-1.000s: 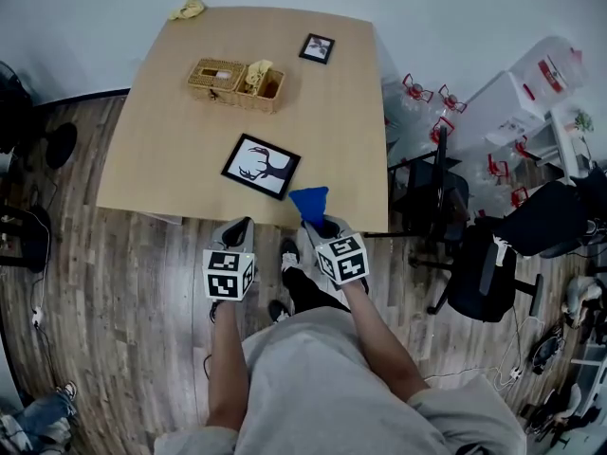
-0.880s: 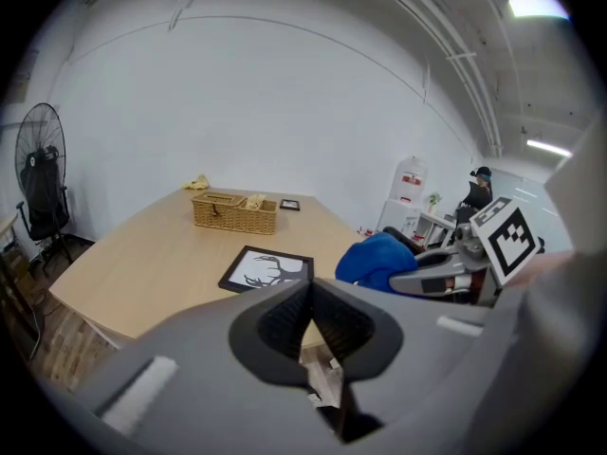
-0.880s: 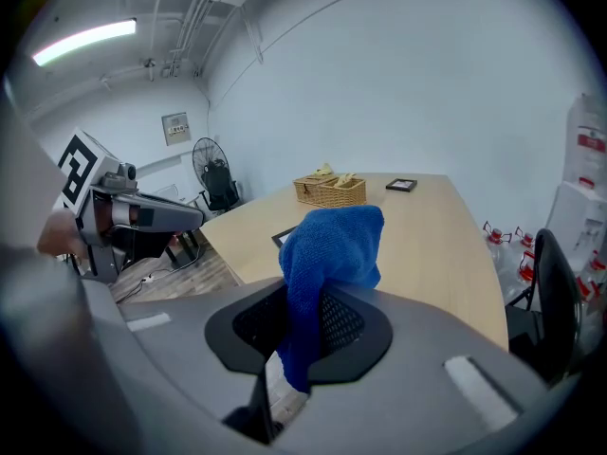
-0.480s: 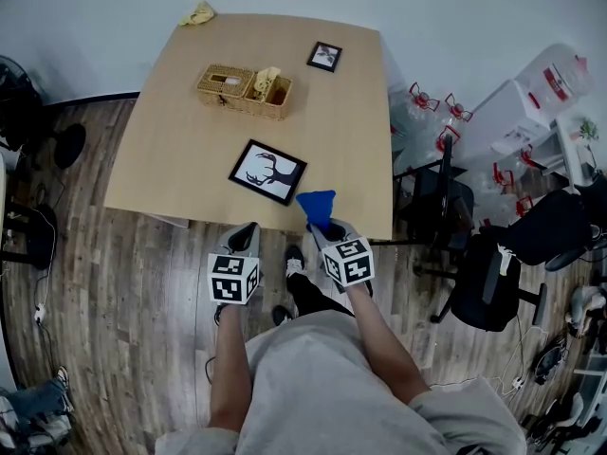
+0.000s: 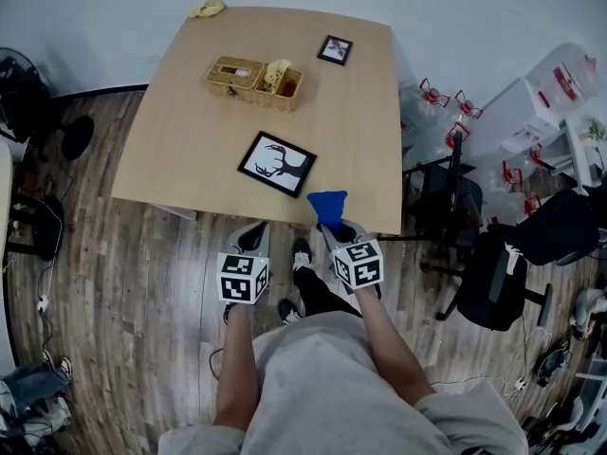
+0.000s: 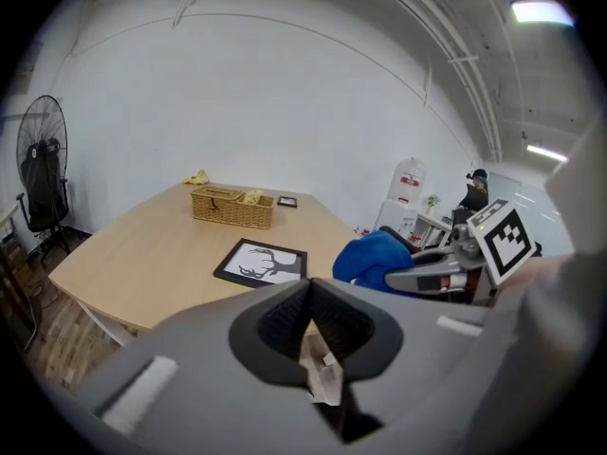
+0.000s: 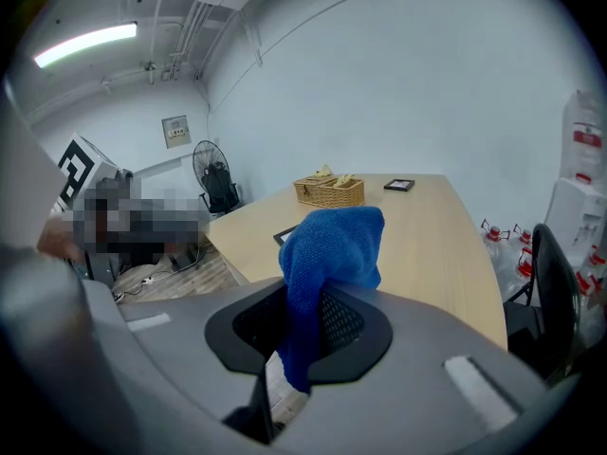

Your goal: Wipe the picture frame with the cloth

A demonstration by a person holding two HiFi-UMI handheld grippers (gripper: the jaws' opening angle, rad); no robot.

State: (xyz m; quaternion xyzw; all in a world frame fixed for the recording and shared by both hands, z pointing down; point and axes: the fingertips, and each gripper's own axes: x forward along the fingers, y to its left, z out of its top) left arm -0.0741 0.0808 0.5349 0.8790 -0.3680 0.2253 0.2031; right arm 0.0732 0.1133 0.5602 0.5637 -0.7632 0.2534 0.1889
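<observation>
Tabletop (image 5: 190, 131): light wood, bare apart from four items, and everything below is placed relative to the deer picture frame (image 5: 277, 164). Black office chair (image 5: 493, 273) stands on the wood floor well off to the frame's right, clear of the tabletop. Standing fan (image 6: 40, 173) is far off to the frame's left, by the wall. My left claw (image 6: 313, 292) sits on the near side of the frame, off the tabletop edge and over the floor; its jaws are pressed together with nothing between them. My right claw (image 7: 302, 320) is just off the frame's near right corner, jaws clamped on the blue cloth (image 7: 332, 245). The cloth bunches up above the jaw tips, with a tail hanging down through the gap. It is raised near that corner of the frame and not touching it. Wicker basket (image 5: 256, 81) is beyond the frame, toward the far edge and well apart from it, with pale stuff in its right compartment that I can't identify. The deer frame itself lies flat on the tabletop close to the near edge, turned a little askew: black border, white mat, black antlered silhouette. Small black frame (image 5: 335, 49) lies beyond it and to the right, near the far right corner. Crumpled yellow rag (image 5: 207, 8) is the farthest item, at the far left corner.
</observation>
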